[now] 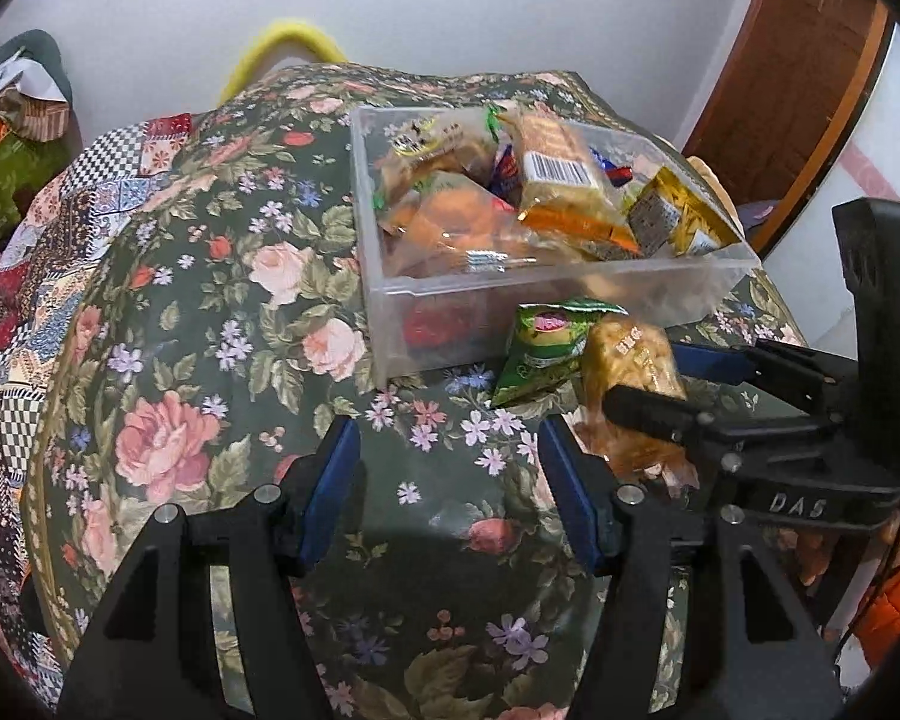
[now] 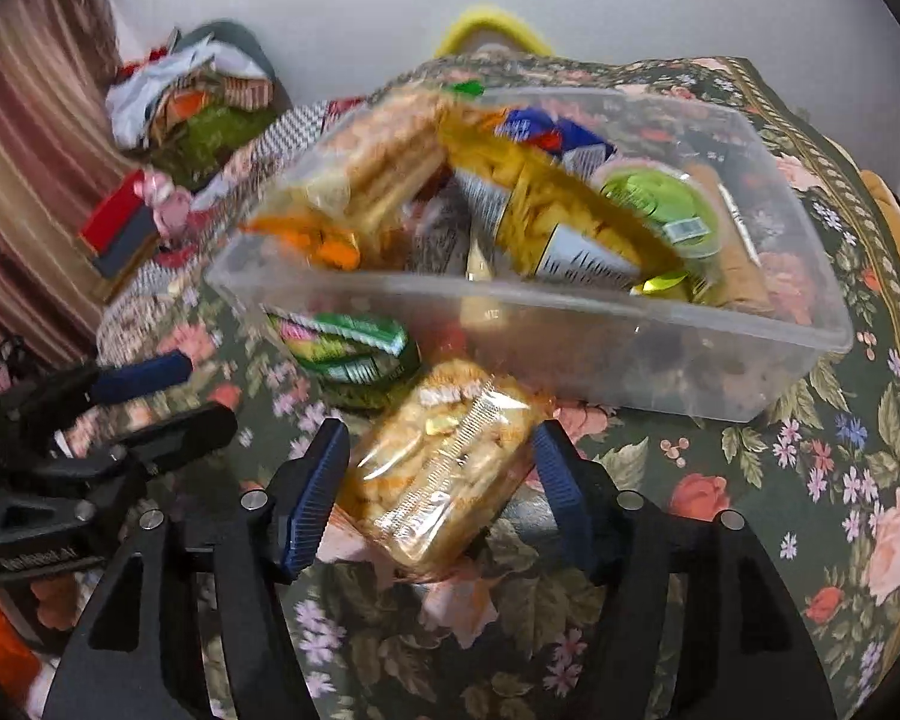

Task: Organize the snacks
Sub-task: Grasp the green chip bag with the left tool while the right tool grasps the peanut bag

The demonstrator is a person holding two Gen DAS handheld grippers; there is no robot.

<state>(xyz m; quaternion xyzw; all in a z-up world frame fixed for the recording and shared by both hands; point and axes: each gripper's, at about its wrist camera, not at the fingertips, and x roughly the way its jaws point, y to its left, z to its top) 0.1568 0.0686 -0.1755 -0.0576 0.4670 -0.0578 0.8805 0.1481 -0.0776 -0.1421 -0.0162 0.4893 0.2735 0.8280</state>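
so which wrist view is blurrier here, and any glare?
Right wrist: motion blur smears the clear bin and its packets; the cracker pack between the open right gripper has wrapper glare. Left wrist: sharper, with mild blur at the bin; strong fisheye bending in both.

Left gripper [image 1: 447, 492]: matte black frame with triangular cut-outs, lower centre of the left wrist view. Fingers [image 1: 330, 486] carry blue ribbed pads. Round silver screw heads sit at the finger joints.

Right gripper [image 2: 441, 498]: same black frame, blue ribbed pads on the fingers [image 2: 312, 492], silver screws at the pivots. Seen from the left wrist view at right edge, its body bears raised lettering "DAS" and a black housing with a small green light.

Orange sleeve [image 1: 897, 594] at lower right of the left wrist view.
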